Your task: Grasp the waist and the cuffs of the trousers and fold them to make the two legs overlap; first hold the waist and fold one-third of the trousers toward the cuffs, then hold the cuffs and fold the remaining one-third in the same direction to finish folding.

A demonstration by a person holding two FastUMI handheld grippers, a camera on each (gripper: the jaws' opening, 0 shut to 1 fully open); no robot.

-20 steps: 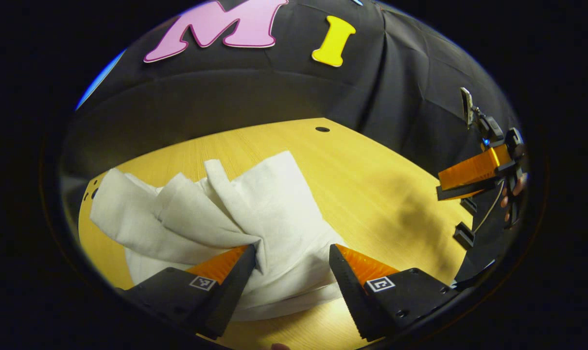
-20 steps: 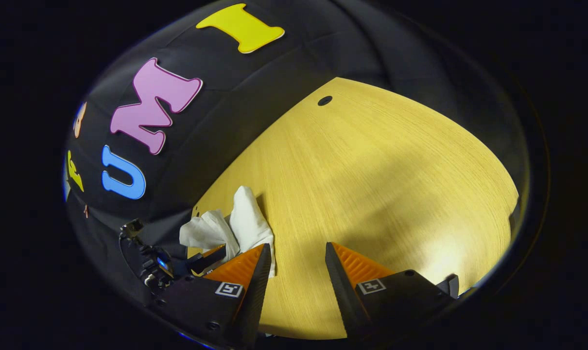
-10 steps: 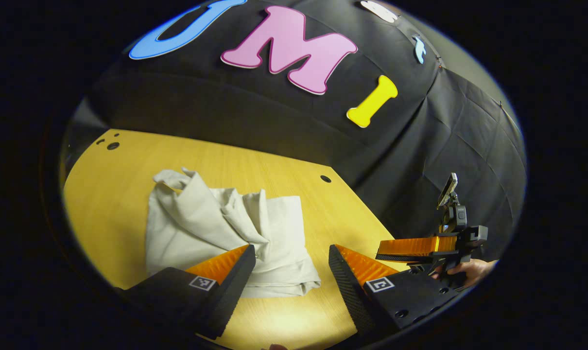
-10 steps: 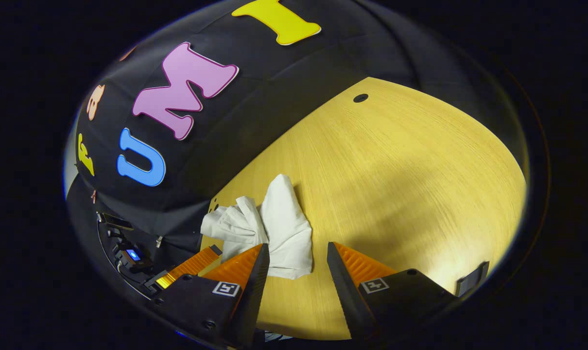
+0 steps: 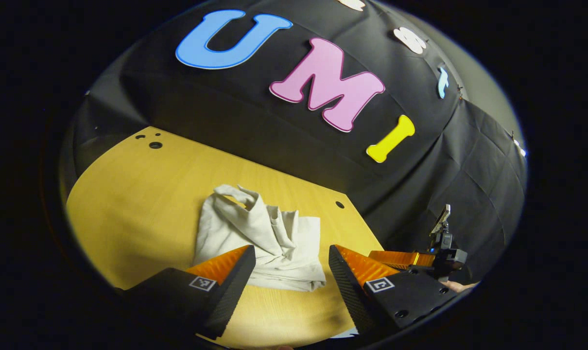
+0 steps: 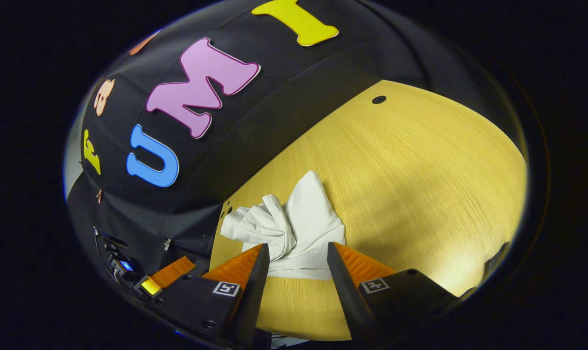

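Observation:
The white trousers point(image 5: 262, 238) lie in a rumpled, folded bundle on the yellow wooden table point(image 5: 138, 194). My left gripper point(image 5: 291, 284) hangs open above the table's near edge, short of the bundle, with nothing between its fingers. Past its right finger in the left gripper view shows the right gripper point(image 5: 401, 258) with a hand behind it. In the right gripper view the trousers point(image 6: 299, 228) lie just beyond my right gripper point(image 6: 296, 287), which is open and holds nothing. The left gripper point(image 6: 165, 279) appears at the lower left of that view.
Small round holes point(image 5: 155, 145) mark the table's far left corner, and another hole point(image 5: 340, 204) sits near its far right edge. A wide bare stretch of table point(image 6: 420, 160) runs to the right of the trousers. The black cloth wall stands close behind.
Both grippers have pulled back from the trousers, which now look smaller and farther off in the left gripper view. The right gripper has swung round so the bundle lies straight ahead of it.

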